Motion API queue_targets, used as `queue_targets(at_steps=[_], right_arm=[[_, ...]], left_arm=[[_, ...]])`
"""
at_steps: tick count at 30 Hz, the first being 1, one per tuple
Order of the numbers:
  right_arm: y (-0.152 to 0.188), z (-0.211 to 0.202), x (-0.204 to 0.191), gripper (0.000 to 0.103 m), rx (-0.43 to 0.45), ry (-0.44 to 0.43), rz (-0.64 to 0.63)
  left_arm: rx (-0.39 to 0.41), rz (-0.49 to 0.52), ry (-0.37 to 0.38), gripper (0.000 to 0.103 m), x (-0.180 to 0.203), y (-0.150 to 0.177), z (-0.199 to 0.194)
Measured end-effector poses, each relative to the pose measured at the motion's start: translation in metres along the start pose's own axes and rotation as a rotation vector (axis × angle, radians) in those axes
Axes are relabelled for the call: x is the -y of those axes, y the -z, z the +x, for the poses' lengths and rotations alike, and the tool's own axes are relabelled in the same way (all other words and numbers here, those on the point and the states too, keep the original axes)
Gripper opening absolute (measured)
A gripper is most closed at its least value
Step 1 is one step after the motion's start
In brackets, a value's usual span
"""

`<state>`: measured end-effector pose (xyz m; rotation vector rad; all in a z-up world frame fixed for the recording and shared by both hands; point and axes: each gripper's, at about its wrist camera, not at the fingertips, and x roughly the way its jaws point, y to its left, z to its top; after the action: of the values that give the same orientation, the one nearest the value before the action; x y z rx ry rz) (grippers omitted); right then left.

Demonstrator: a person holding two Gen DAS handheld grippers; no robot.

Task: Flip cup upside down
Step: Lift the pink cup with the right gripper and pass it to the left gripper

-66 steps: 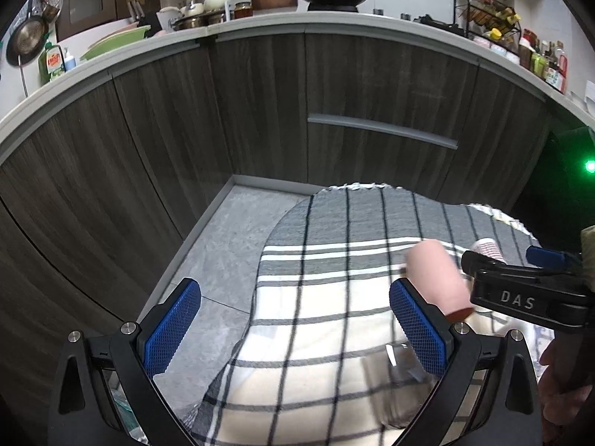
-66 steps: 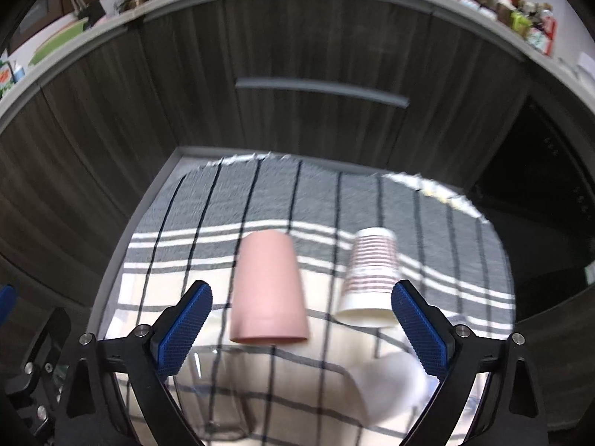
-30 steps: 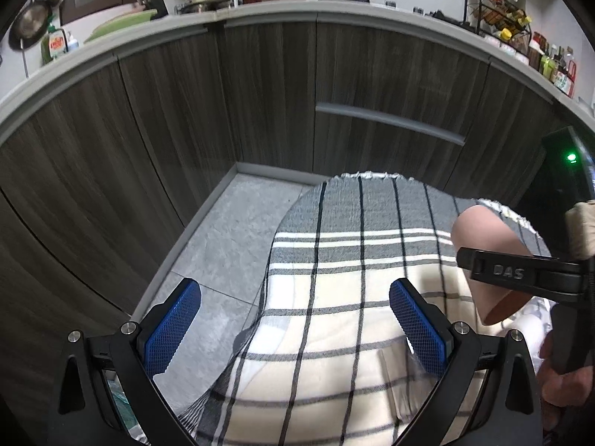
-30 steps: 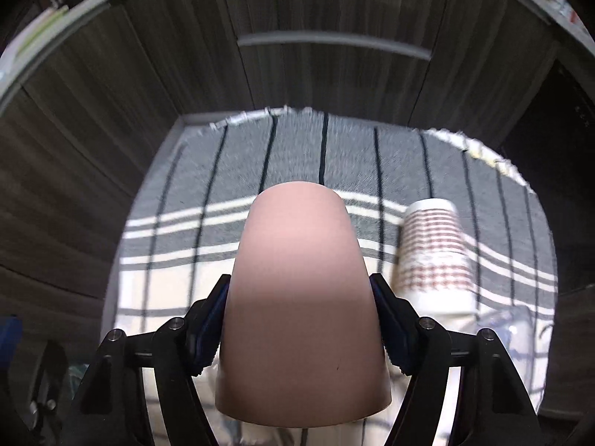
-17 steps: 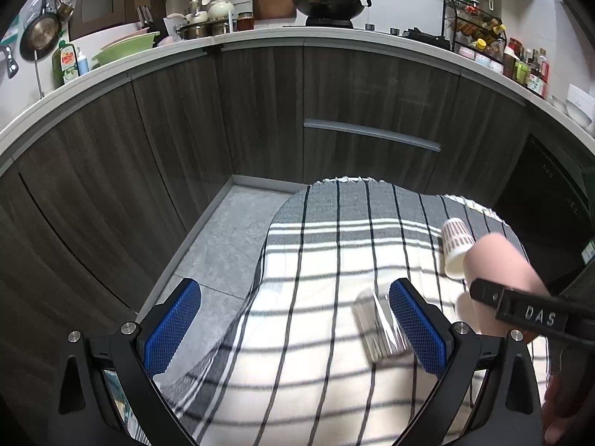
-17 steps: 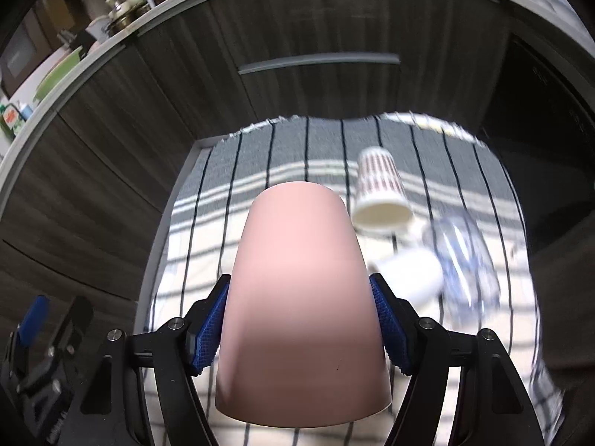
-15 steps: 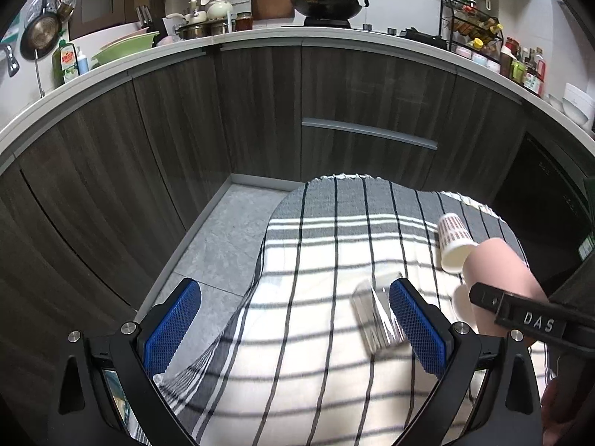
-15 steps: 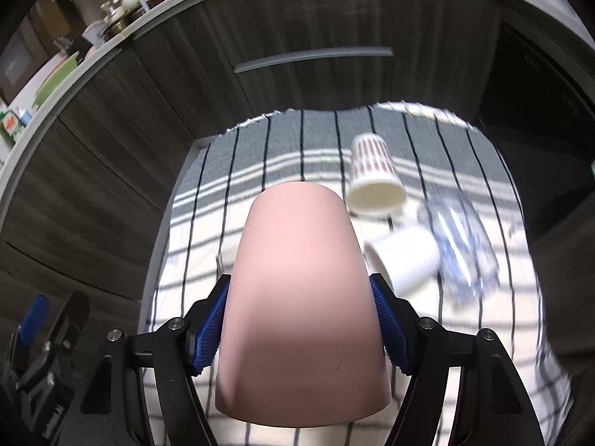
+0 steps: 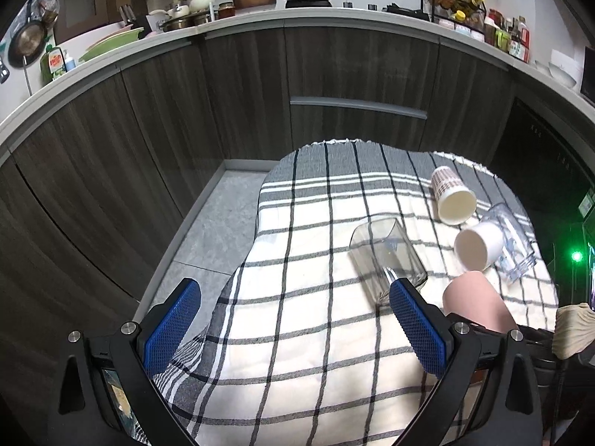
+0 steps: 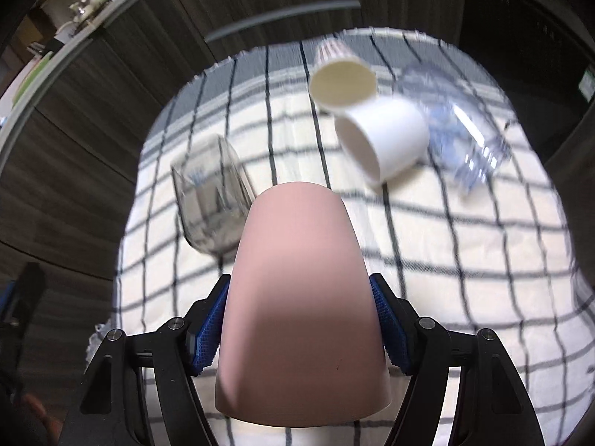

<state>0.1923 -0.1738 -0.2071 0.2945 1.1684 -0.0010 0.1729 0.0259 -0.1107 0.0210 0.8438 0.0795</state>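
The right gripper [image 10: 301, 329] pinches the pink cup [image 10: 301, 297] at the lower centre of its view, blue pads pressed to both sides, closed end pointing away. The left gripper [image 9: 293, 319] is spread wide with nothing between its fingers. On the checked cloth [image 9: 297, 334] lie a glass [image 9: 386, 256], a patterned cup [image 9: 452, 197], a white cup [image 9: 479, 245] and a clear container [image 9: 515, 249] in the right half of the left view.

A plain pale pink cup [image 10: 303, 297] was seen between blue, finely textured pads [image 10: 388, 325] set on black gripper arms. The cloth [image 9: 297, 260] was cream and grey, checked with black lines. One cup [image 9: 478, 245] was plain white, another [image 9: 448, 187] white with rows of brown marks. Two glasses [image 9: 386, 256] were clear. The cabinets [image 9: 241, 85] were dark wood-grained.
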Motion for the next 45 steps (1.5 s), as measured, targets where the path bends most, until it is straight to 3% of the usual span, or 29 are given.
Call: queue_targets(at_steps=[12, 14, 18, 23, 32, 38, 45], right_arm=[[0.023, 0.034, 0.019, 0.071, -0.039, 0.033, 0.023], [0.023, 0.034, 0.018, 0.074, -0.035, 0.038, 0.01], [0.019, 0.03, 0.022, 0.089, -0.031, 0.036, 0.013], [0.018, 0.012, 0.03, 0.089, 0.0, 0.024, 0.012], [0.026, -0.046, 0.062, 0.089, 0.146, -0.001, 0.007], [0.027, -0.083, 0.086, 0.089, 0.361, 0.087, 0.017], [0.023, -0.101, 0.105, 0.089, 0.491, 0.165, 0.012]], left_arm=[[-0.063, 0.029, 0.016, 0.103, 0.016, 0.026, 0.018], [-0.068, 0.03, 0.019, 0.103, 0.018, 0.026, 0.018], [-0.076, 0.034, 0.024, 0.103, 0.022, 0.027, 0.015], [-0.073, 0.051, 0.042, 0.103, 0.033, 0.024, 0.006], [-0.104, 0.13, 0.097, 0.103, 0.081, 0.026, 0.008], [-0.173, 0.196, 0.135, 0.103, 0.122, 0.028, 0.023], [-0.312, 0.257, 0.164, 0.103, 0.163, 0.028, 0.049]])
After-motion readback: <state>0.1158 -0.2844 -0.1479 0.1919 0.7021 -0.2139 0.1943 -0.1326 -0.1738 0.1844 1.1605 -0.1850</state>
